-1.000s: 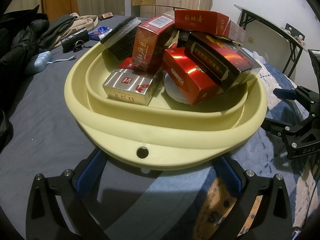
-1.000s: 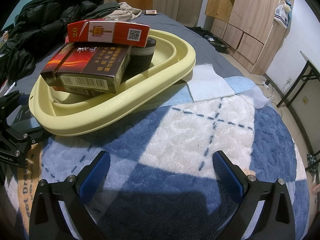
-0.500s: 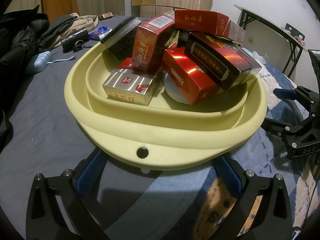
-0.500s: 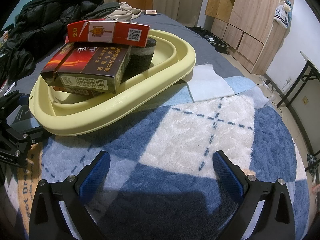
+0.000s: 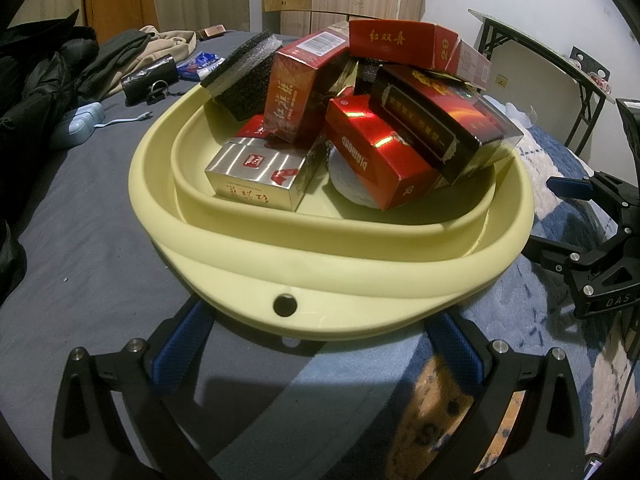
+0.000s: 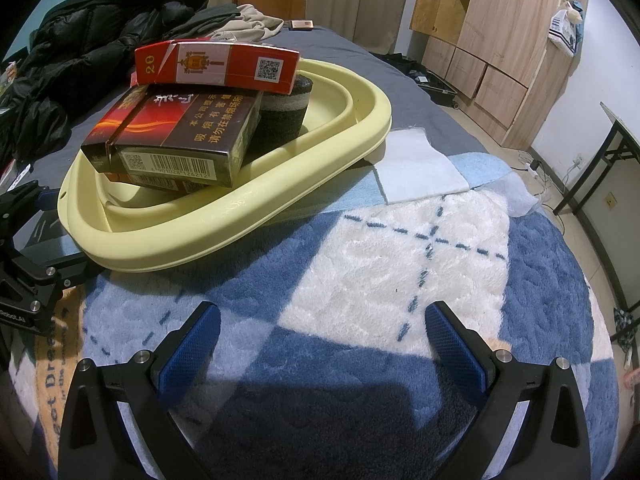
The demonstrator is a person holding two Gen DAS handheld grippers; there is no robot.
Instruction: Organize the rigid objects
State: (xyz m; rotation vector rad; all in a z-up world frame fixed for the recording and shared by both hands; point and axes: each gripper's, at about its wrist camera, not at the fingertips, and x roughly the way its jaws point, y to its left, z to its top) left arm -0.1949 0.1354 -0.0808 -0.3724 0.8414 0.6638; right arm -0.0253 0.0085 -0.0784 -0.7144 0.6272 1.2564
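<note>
A pale yellow basin (image 5: 328, 268) sits on the bed, piled with several cigarette cartons: a silver one (image 5: 256, 178), a red "Diamond" one (image 5: 376, 156), a dark one (image 5: 440, 120), a red one on top (image 5: 400, 42), plus a black sponge (image 5: 244, 76). My left gripper (image 5: 316, 340) is open, its blue pads just under the basin's near rim, empty. The basin also shows in the right wrist view (image 6: 256, 208) with the dark carton (image 6: 180, 136) and red carton (image 6: 216, 66). My right gripper (image 6: 320, 332) is open and empty over the blue-white blanket (image 6: 400, 264), to the right of the basin.
Black jackets (image 6: 80, 60) and clothes lie at the far left of the bed. A black pouch (image 5: 150, 78) and a pale blue case (image 5: 78, 124) lie beyond the basin. A white cloth (image 6: 420, 172) lies beside the basin. A wooden wardrobe (image 6: 492, 40) and a folding table (image 5: 540, 60) stand beyond.
</note>
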